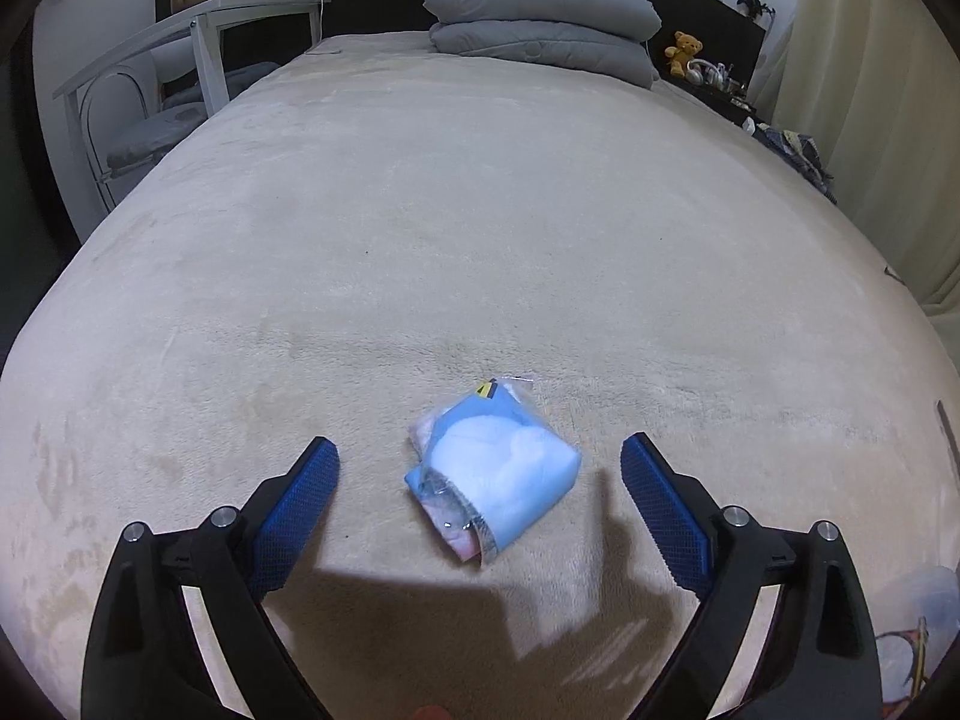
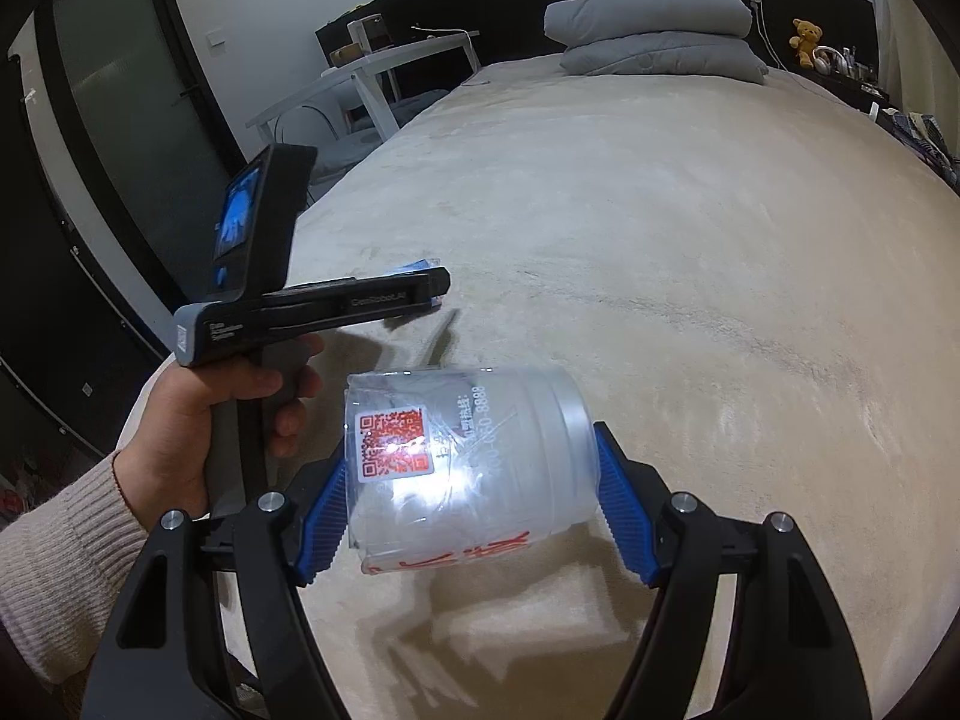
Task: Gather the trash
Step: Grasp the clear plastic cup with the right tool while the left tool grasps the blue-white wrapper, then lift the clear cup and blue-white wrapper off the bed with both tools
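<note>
My right claw (image 2: pixel 471 510) grips the clear plastic cup (image 2: pixel 468 462); my left claw (image 1: pixel 480 480) hangs spread wide over the blue packet (image 1: pixel 495 477) on the bed (image 1: pixel 480 210) — its slick film could slip as I close.

The packet (image 1: pixel 493 474) is light blue and white on the beige bed (image 1: pixel 480 228). The clear cup (image 2: pixel 468 468) bears a red-and-white QR label and white lettering.
</note>
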A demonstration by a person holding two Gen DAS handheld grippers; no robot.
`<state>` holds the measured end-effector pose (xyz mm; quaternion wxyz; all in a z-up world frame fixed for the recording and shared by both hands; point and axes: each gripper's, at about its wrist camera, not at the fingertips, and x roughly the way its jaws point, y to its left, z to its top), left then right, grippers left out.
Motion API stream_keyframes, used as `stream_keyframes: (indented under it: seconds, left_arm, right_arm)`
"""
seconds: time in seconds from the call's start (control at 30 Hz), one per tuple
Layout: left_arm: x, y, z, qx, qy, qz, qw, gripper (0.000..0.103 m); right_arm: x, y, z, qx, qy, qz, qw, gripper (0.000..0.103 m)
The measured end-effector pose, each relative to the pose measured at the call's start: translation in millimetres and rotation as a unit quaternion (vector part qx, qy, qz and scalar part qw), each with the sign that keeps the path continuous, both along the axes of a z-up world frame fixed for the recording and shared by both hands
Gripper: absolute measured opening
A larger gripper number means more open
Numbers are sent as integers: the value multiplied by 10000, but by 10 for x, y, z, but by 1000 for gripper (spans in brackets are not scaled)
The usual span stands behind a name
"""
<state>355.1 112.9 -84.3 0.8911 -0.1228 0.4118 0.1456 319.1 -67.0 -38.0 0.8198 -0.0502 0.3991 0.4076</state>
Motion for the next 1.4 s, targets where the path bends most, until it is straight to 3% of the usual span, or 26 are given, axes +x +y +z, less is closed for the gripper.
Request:
stream_keyframes:
  seconds: [0.07, 0.2, 0.27, 0.77, 1.0, 1.4]
  left_arm:
    - [48, -21, -30, 171, 62, 60, 9998, 85]
    - [95, 4, -39, 379, 86, 219, 9990, 59]
    - [93, 14, -34, 423, 59, 201, 9989, 53]
    - [-143, -225, 163, 502, -160, -113, 9985, 52]
    - [-494, -344, 370, 322, -347, -274, 9985, 52]
    - [-1178, -627, 546, 350, -565, -540, 9963, 52]
  right_arm:
    - [-10, -2, 1, -4, -1, 11, 10000, 72]
    - [-15, 13, -13, -23, -18, 20, 10000, 72]
    - [-12, 11, -17, -42, -12, 5, 10000, 72]
    - [82, -31, -16, -53, -30, -99, 9999, 72]
    - [83, -120, -15, 88, -72, -219, 9997, 72]
    - [-144, -239, 23, 231, -270, -265, 9990, 72]
